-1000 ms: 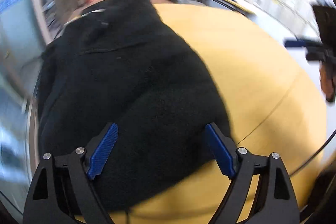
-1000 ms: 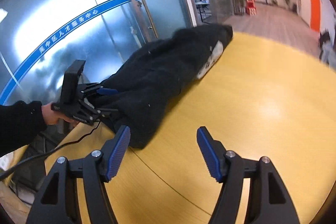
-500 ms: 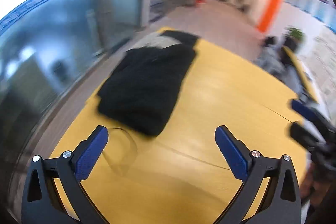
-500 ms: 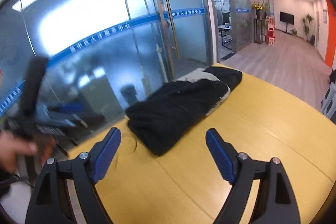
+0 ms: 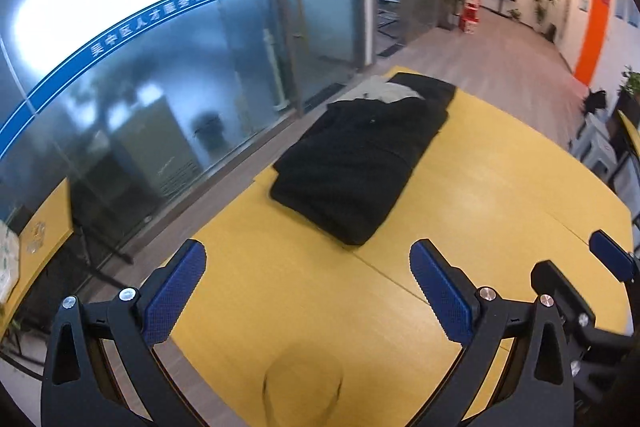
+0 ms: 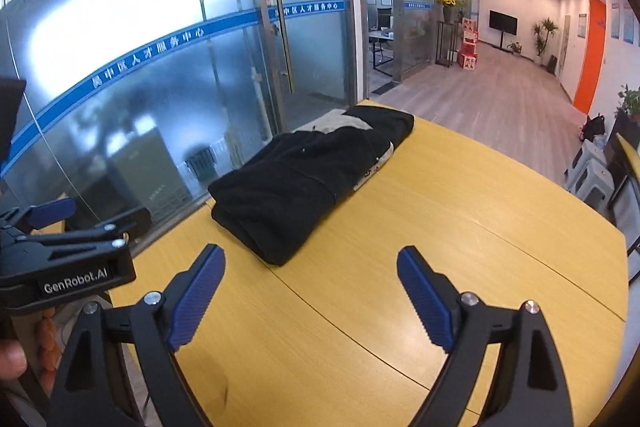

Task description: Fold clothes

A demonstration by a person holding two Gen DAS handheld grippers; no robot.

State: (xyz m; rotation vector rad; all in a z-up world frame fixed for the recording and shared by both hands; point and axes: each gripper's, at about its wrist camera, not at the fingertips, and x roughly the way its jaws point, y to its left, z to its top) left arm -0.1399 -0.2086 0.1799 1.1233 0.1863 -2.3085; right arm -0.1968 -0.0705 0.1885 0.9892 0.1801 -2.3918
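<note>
While held back above the near table (image 5: 500, 211), left gripper (image 5: 306, 291): jaws released, spread wide, nothing between the blue pads (image 5: 176, 291). Right gripper (image 6: 310, 297): likewise spread wide and empty, blue pads (image 6: 426, 301) well clear of the cloth. Black garment (image 5: 360, 171): folded into a long thick bundle, lying flat on the yellow table toward its far left corner, near the glass wall (image 5: 140, 67). Seen from the right wrist too (image 6: 304, 183), with a pale grey piece (image 6: 340, 121) showing at the far end and along the right edge. Both grippers well apart from the garment. Left gripper's black body at the left edge of the right wrist view, marked GenRobot.AI.
</note>
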